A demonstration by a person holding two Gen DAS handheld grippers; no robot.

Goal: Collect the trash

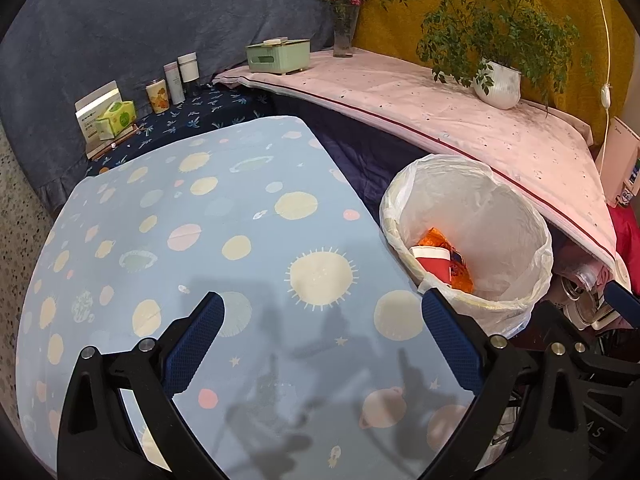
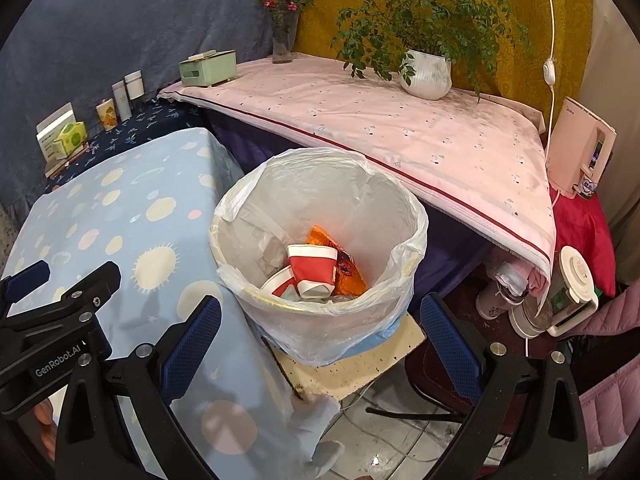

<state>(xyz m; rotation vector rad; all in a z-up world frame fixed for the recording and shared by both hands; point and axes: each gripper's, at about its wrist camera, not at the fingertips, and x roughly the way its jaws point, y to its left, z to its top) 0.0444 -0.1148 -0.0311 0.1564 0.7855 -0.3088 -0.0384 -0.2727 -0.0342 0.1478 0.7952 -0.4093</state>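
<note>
We see the tabletop under its pale blue cloth with planets and suns, and we take the bin as our landmark. The bin, lined with a clear plastic bag, stands just beside the tabletop's edge, below the pink-covered shelf behind it. Beyond the bin on that shelf sit a potted plant, a green tissue box and a vase of flowers. Inside the bin lie the trash: a red-and-white paper cup, tipped on its side, touching an orange wrapper. Our left tool hovers over the tabletop beside the bin, jaws spread wide and holding nothing. Our right tool hangs just in front of the bin, also spread wide and bare.
</note>
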